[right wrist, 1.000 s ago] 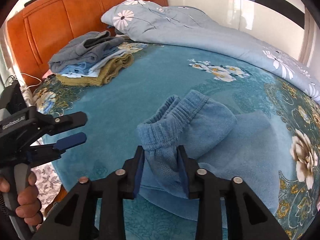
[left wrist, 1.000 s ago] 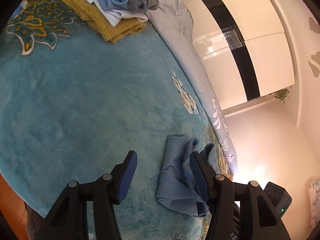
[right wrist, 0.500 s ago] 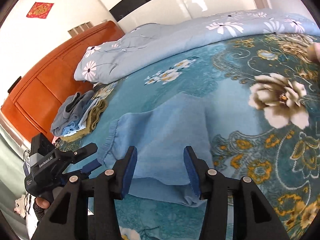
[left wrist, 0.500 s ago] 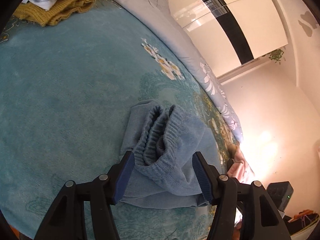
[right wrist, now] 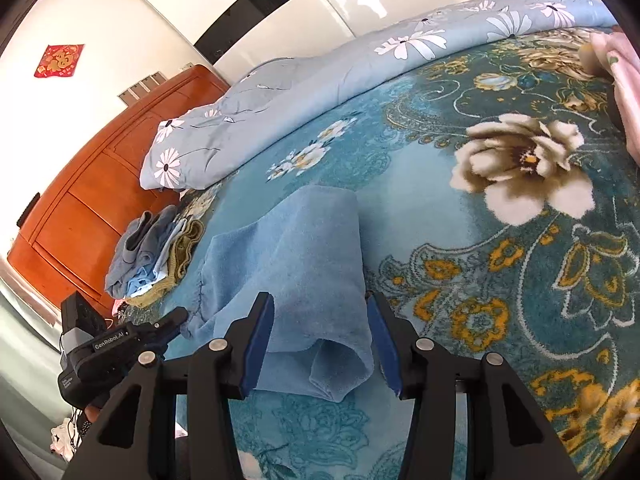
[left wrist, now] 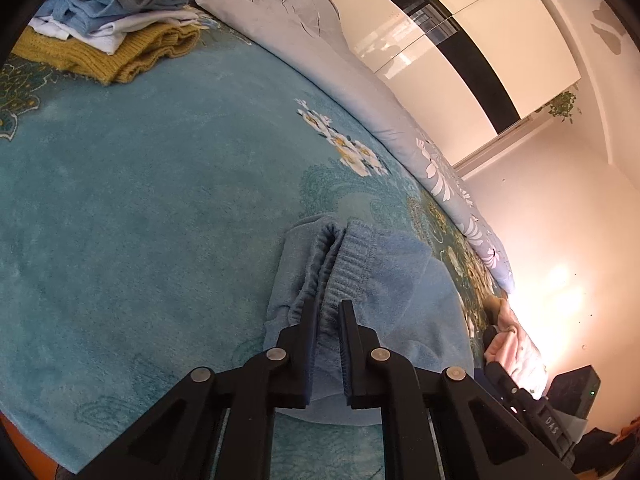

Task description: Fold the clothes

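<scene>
Left gripper (left wrist: 325, 312): jaws pinching the ribbed waistband of the blue fleece pants (left wrist: 384, 280).
Right gripper (right wrist: 320, 320): jaws spread, straddling the pants' far end.
Pants: lying folded on teal floral blanket (left wrist: 140, 200).
Folded clothes stack (left wrist: 116, 20): near headboard (right wrist: 92, 200), well apart.

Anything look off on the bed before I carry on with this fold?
Nothing damaged or spilled. The light blue fleece trousers lie only roughly folded, one hem end curling open between the open right gripper. The left gripper is shut on their ribbed waistband. The stack of folded clothes looks slightly untidy.
</scene>
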{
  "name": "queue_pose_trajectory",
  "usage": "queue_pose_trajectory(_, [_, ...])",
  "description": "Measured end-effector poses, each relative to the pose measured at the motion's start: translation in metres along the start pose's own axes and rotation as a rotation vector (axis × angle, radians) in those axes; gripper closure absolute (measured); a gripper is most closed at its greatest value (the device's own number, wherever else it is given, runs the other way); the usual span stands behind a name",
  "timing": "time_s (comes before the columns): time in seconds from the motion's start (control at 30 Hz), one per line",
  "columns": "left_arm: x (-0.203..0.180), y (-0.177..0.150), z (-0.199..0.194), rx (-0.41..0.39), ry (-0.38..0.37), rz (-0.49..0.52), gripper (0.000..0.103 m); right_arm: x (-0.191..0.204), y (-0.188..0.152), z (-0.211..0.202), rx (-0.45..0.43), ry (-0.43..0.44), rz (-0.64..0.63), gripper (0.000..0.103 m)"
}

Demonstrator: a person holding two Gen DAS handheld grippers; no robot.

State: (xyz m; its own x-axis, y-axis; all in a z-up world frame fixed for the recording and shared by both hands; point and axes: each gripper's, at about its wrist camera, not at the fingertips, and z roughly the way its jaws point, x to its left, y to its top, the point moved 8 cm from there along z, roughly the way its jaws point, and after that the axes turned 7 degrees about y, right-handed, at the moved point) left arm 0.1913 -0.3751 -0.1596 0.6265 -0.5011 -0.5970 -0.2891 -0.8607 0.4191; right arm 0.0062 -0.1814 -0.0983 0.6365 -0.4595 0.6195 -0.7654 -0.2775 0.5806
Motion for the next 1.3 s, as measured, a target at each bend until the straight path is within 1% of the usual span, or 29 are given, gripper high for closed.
queue_pose_trajectory(0.13, [0.011, -0.006, 0.005, 0.002, 0.018, -0.022, 0.091, 0.015, 0.009, 0.005, -0.004, 0.013, -0.041, 0.053])
queue_pose_trajectory(0.23, [0.02, -0.008, 0.006, 0.01, 0.02, -0.056, 0.089, 0.022, 0.003, 0.014, 0.017, 0.02, -0.07, 0.053])
queue_pose_trajectory(0.33, [0.024, -0.01, 0.005, 0.021, 0.01, -0.063, 0.088, 0.01, -0.011, 0.025, 0.055, -0.048, -0.086, 0.053])
queue_pose_trajectory(0.4, [0.022, -0.011, 0.006, 0.023, 0.012, -0.054, 0.088, -0.003, -0.02, 0.03, 0.08, -0.069, -0.059, 0.053])
queue_pose_trajectory(0.5, [0.021, -0.012, 0.006, 0.024, 0.014, -0.051, 0.088, -0.011, -0.023, 0.031, 0.09, -0.05, -0.019, 0.053])
queue_pose_trajectory(0.6, [0.02, -0.01, 0.0, 0.024, 0.004, -0.048, 0.087, -0.011, -0.022, 0.028, 0.096, -0.042, -0.012, 0.053])
queue_pose_trajectory(0.67, [0.016, -0.003, -0.01, 0.004, -0.009, -0.045, 0.088, -0.007, -0.018, 0.022, 0.085, -0.03, -0.018, 0.053])
queue_pose_trajectory(0.73, [0.006, 0.007, -0.02, -0.033, -0.025, -0.021, 0.087, -0.001, -0.01, 0.013, 0.052, -0.016, -0.029, 0.053])
queue_pose_trajectory(0.8, [-0.012, 0.015, -0.023, -0.051, -0.053, 0.025, 0.082, 0.005, 0.0, 0.01, 0.026, 0.001, -0.042, 0.053])
queue_pose_trajectory(0.87, [-0.033, 0.018, -0.02, -0.045, -0.078, 0.077, 0.077, 0.012, 0.009, 0.014, 0.017, 0.008, -0.058, 0.053])
queue_pose_trajectory(0.93, [-0.048, 0.015, -0.01, -0.017, -0.099, 0.117, 0.073, 0.019, 0.012, 0.02, 0.021, 0.021, -0.069, 0.053])
queue_pose_trajectory(1.0, [-0.054, 0.008, 0.003, 0.023, -0.095, 0.139, 0.07, 0.025, 0.01, 0.027, 0.033, 0.04, -0.077, 0.053])
queue_pose_trajectory(1.1, [-0.051, -0.002, 0.019, 0.071, -0.079, 0.133, 0.069, 0.023, 0.003, 0.035, 0.057, 0.032, -0.087, 0.053])
queue_pose_trajectory(1.17, [-0.049, -0.001, 0.016, 0.066, -0.098, 0.119, 0.069, 0.018, -0.001, 0.04, 0.073, 0.033, -0.075, 0.053])
queue_pose_trajectory(1.23, [-0.047, 0.001, 0.012, 0.06, -0.118, 0.106, 0.068, 0.018, 0.0, 0.036, 0.065, 0.046, -0.072, 0.053])
queue_pose_trajectory(1.3, [-0.045, 0.002, 0.009, 0.055, -0.137, 0.092, 0.054, 0.02, 0.004, 0.03, 0.042, 0.052, -0.087, 0.053])
